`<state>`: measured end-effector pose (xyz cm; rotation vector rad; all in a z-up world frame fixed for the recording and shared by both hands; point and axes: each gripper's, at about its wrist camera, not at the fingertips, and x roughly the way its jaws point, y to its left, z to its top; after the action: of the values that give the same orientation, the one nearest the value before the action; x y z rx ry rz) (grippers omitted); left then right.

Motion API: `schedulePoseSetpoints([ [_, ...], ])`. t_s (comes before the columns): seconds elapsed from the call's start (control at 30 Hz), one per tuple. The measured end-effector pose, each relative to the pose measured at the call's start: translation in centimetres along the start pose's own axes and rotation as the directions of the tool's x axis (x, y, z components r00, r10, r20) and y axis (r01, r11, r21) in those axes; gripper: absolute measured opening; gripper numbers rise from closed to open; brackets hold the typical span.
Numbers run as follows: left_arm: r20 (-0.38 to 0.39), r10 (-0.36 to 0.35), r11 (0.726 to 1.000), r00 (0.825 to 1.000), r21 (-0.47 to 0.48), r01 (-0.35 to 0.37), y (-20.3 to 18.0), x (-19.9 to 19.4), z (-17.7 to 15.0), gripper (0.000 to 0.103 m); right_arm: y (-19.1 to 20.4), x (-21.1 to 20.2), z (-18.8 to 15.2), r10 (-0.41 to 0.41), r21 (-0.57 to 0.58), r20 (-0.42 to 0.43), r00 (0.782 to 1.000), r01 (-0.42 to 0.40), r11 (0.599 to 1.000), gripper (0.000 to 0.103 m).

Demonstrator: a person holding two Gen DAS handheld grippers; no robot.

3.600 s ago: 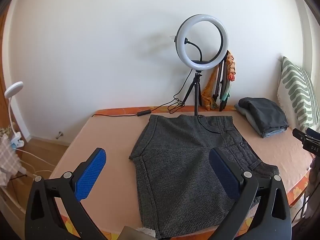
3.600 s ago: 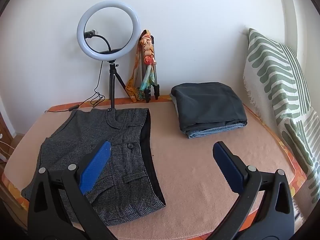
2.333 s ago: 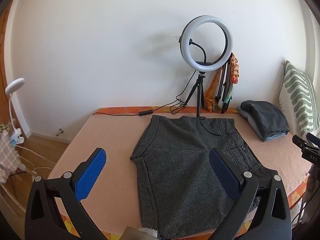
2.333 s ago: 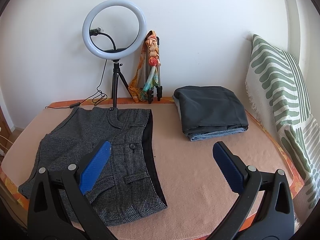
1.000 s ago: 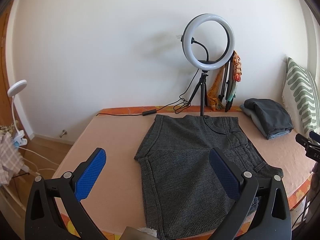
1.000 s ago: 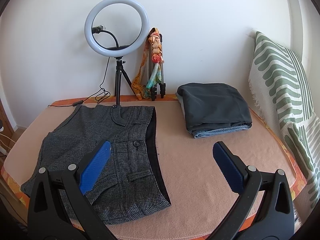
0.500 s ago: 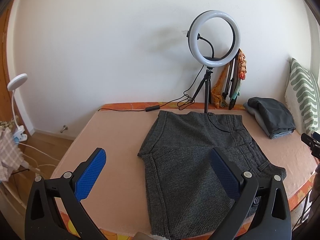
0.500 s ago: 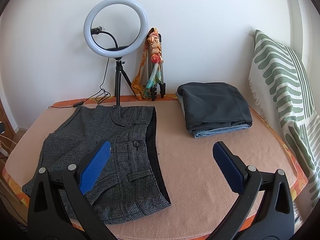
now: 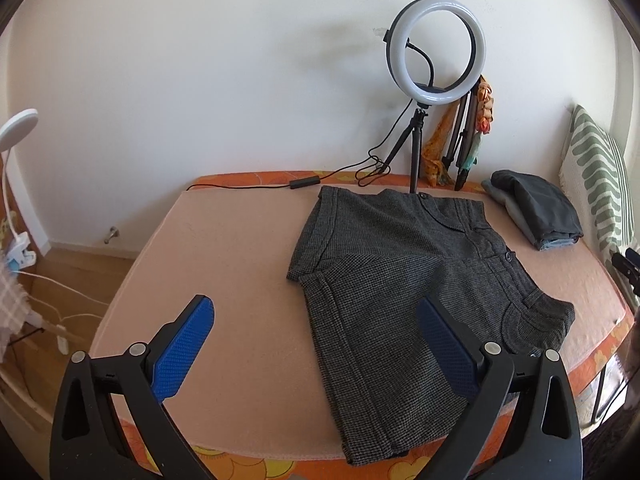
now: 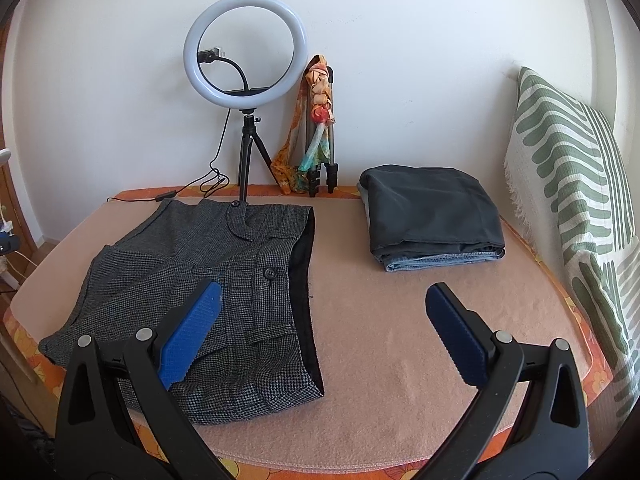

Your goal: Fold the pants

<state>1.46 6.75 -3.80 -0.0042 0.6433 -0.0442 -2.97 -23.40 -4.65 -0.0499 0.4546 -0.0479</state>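
Two grippers, both mine, both spread wide and holding nothing: left gripper [image 9: 316,344] hangs over the near left part of the table [image 9: 224,248], right gripper [image 10: 322,322] over the near middle. Grey pants [image 9: 404,280] lie flat on the pink table top, already folded over themselves, waistband with a button at the far edge near the ring light [image 9: 436,46], the near end reaching the front edge of the table and slightly overhanging it in the left view. Fabric looks like a woven check, soft and light, probably a bit thicker and stiffer at the waistband, pocket flaps and dark lining edge [image 10: 306,288]; it should drape and slide easily on the table cover, not fragile. Best grip in my judgement: pinch the near hem corners, one per gripper, all layers together, and carry them toward the waistband. A finished stack of folded clothes [image 10: 432,216] sits well apart to the right, beside a striped pillow [image 10: 572,208]. Hard to tell: how many layers are in the pants, and whether the near hem is even, since my own fingers cover part of it in both views. Right gripper shows only as a sliver at the right edge of the left view.
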Motion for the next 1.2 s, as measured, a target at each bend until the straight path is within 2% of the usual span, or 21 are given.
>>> schedulePoseSetpoints([
  [0.13,-0.046,-0.019,0.996,0.999,0.090,0.023,-0.1,-0.3,-1.2,0.086,0.2,-0.3,-0.6,0.063,-0.037,-0.008,0.998,-0.063,0.997,0.103],
  [0.2,-0.069,-0.024,0.991,0.997,0.126,0.032,-0.3,-0.5,-1.7,0.083,0.5,-0.7,-1.0,0.099,-0.063,-0.001,0.995,-0.099,0.993,0.103],
  [0.3,-0.094,-0.054,0.980,0.994,0.184,0.070,-0.8,-0.9,-2.7,0.073,1.1,-1.2,-1.7,0.151,-0.136,0.001,0.988,-0.150,0.979,0.103],
  [0.5,-0.187,-0.114,0.937,0.976,0.307,0.169,-3.2,-0.7,-5.7,0.055,2.5,-0.6,-3.6,0.195,-0.358,-0.091,0.977,-0.215,0.909,0.103],
  [0.57,-0.228,-0.130,0.919,0.965,0.339,0.204,-4.0,-0.5,-6.7,0.055,3.1,-0.2,-4.4,0.209,-0.411,-0.142,0.968,-0.250,0.877,0.103],
  [0.7,-0.320,-0.177,0.912,0.931,0.303,0.277,-4.3,0.5,-8.3,0.054,4.2,0.6,-6.0,0.262,-0.460,-0.219,0.940,-0.336,0.822,0.101],
  [0.87,-0.402,-0.217,0.911,0.890,0.245,0.333,-4.0,1.9,-10.1,0.045,6.3,2.4,-8.4,0.242,-0.576,-0.288,0.927,-0.369,0.729,0.092],
  [0.97,-0.411,-0.197,0.910,0.890,0.262,0.323,-4.1,2.5,-10.5,0.042,7.5,3.2,-9.4,0.203,-0.659,-0.287,0.936,-0.347,0.667,0.091],
  [1.1,-0.415,-0.189,0.916,0.890,0.252,0.312,-3.7,3.5,-10.1,0.042,7.8,3.7,-9.4,0.195,-0.691,-0.270,0.943,-0.331,0.643,0.091],
  [1.2,-0.428,-0.196,0.921,0.882,0.229,0.315,-3.2,4.0,-10.2,0.042,7.9,3.7,-9.5,0.193,-0.718,-0.255,0.947,-0.319,0.618,0.091],
])
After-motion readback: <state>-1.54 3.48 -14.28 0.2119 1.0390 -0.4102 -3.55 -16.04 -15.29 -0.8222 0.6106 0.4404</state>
